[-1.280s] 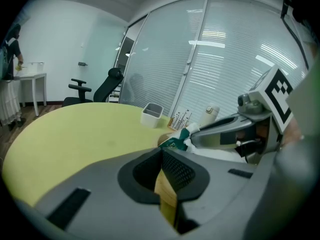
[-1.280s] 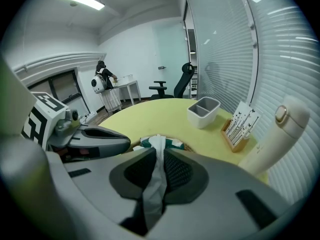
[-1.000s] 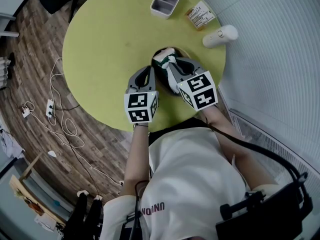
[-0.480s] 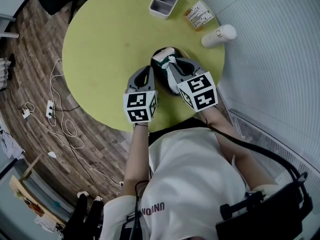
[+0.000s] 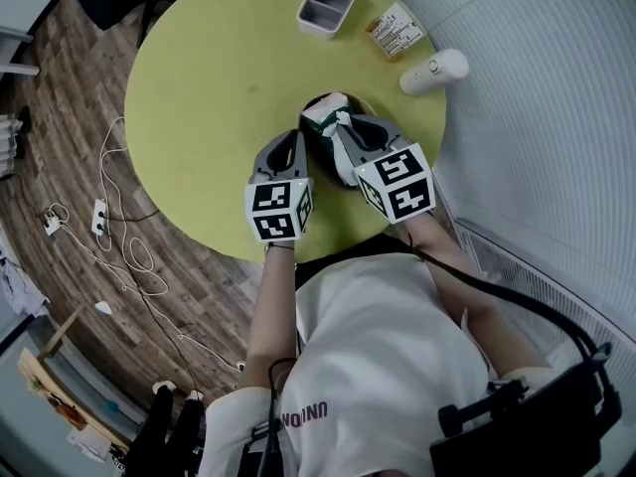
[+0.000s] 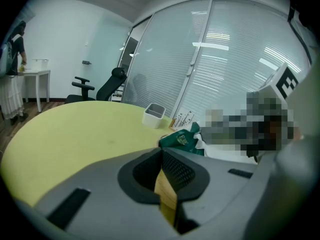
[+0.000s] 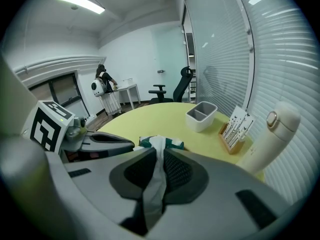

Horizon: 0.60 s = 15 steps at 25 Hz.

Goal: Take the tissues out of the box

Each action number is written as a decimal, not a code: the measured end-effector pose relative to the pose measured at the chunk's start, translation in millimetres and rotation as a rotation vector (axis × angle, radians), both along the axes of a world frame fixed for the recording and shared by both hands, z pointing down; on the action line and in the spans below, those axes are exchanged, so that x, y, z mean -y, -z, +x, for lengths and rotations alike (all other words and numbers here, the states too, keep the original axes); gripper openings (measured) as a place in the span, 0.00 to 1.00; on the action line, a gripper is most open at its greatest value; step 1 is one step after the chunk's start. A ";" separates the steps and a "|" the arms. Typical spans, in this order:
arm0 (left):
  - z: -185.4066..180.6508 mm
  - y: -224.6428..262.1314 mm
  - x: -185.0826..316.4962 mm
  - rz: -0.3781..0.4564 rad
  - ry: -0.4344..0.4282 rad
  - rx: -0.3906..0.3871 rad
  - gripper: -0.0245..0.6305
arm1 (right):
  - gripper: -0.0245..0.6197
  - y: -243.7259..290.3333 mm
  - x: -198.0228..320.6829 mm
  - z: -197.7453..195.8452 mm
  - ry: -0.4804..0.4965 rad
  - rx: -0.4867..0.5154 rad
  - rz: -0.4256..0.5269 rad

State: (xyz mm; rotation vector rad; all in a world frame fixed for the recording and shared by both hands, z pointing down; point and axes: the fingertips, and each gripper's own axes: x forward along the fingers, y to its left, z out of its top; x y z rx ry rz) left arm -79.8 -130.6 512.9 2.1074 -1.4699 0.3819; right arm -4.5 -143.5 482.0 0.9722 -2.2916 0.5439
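Right gripper pinching a white tissue at the green tissue box, left gripper closed beside it

Tissue (image 7: 154,189) runs from the top of the tissue box (image 7: 174,144) back between the right gripper (image 7: 159,154) jaws, pads pressed onto it; box (image 5: 320,117) sits on the round yellow-green table (image 5: 219,87), on the side nearer the person, right gripper (image 5: 343,129) right over it; left gripper (image 5: 288,149) just left of the box, jaws pressed together at the tips (image 6: 161,151), no tissue in them, tan sliver in the slit behind the tips, can't tell what; toward the far edge a white two-compartment container (image 5: 326,6), a card holder (image 5: 396,31) and a white bottle (image 5: 434,71) lying on its side, all well apart from the box
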 end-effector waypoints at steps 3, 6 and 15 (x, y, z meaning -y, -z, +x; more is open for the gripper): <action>-0.2 0.5 -0.1 -0.002 -0.001 -0.003 0.06 | 0.13 1.2 0.2 -0.3 -0.001 0.002 0.004; -0.1 3.0 1.5 0.001 0.002 -0.008 0.06 | 0.13 3.0 3.3 0.3 -0.004 0.004 0.007; 0.8 9.1 -1.2 0.015 0.003 -0.006 0.06 | 0.13 6.7 4.6 1.5 -0.014 0.015 0.016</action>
